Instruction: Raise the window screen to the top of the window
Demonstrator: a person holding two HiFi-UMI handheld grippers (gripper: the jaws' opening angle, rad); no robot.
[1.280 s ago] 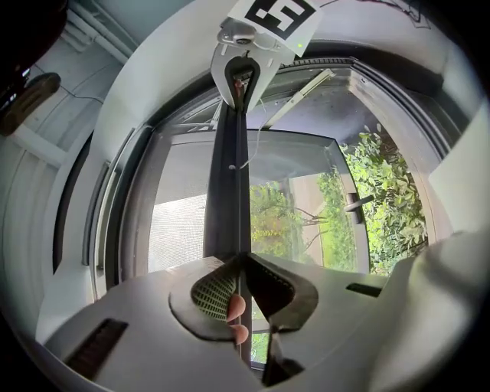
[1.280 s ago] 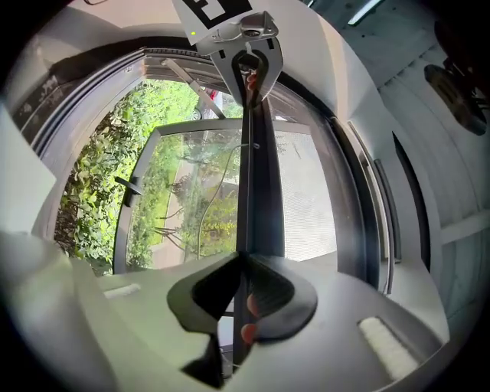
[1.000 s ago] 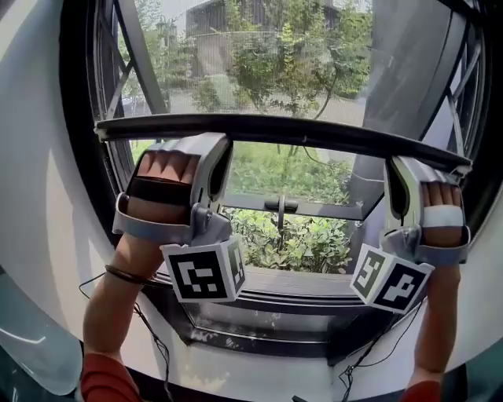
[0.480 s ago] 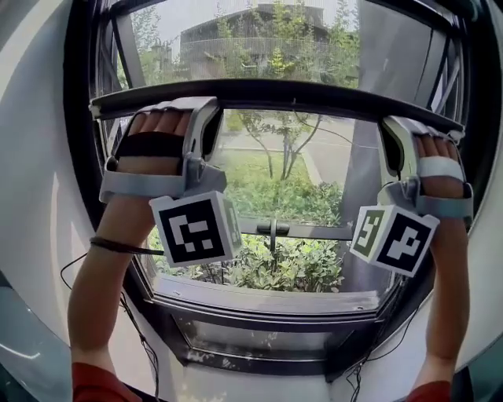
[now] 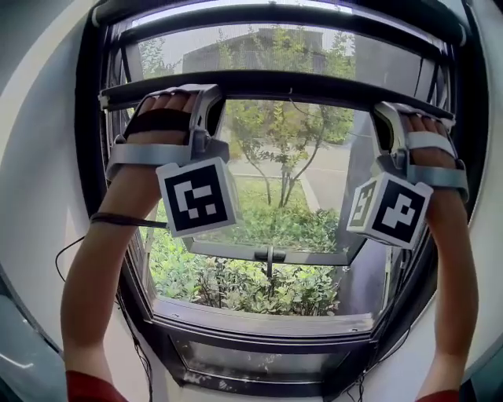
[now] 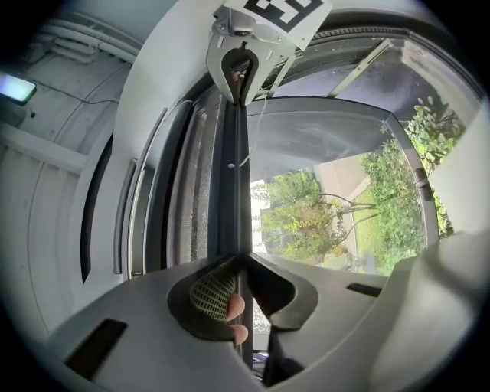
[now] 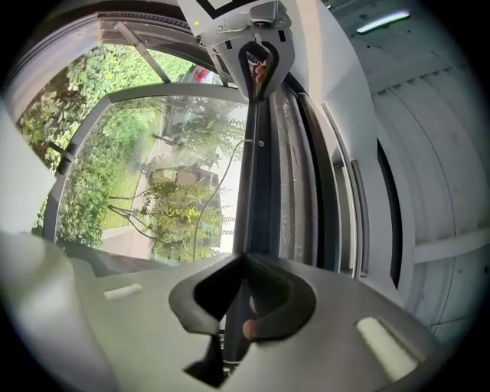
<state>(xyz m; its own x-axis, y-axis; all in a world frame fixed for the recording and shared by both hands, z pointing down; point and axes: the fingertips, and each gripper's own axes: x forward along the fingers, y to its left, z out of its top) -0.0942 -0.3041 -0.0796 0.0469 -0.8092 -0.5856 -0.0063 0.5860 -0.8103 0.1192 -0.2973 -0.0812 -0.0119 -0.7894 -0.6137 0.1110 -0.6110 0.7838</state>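
Both claws are nearly closed, pinching the dark horizontal bar of the window screen (image 5: 299, 85): left gripper (image 5: 206, 94) near its left end, right gripper (image 5: 387, 114), jaws having just been closing, near its right. The bar sits high, just beneath the black window frame's top rail (image 5: 314, 17)

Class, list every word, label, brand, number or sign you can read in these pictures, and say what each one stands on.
No words, numbers or brand names can be read.
Left marker cube: black-and-white square pattern, no letters.
Right marker cube: same kind of pattern, no letters.
Screen bar and window frame: no print visible.
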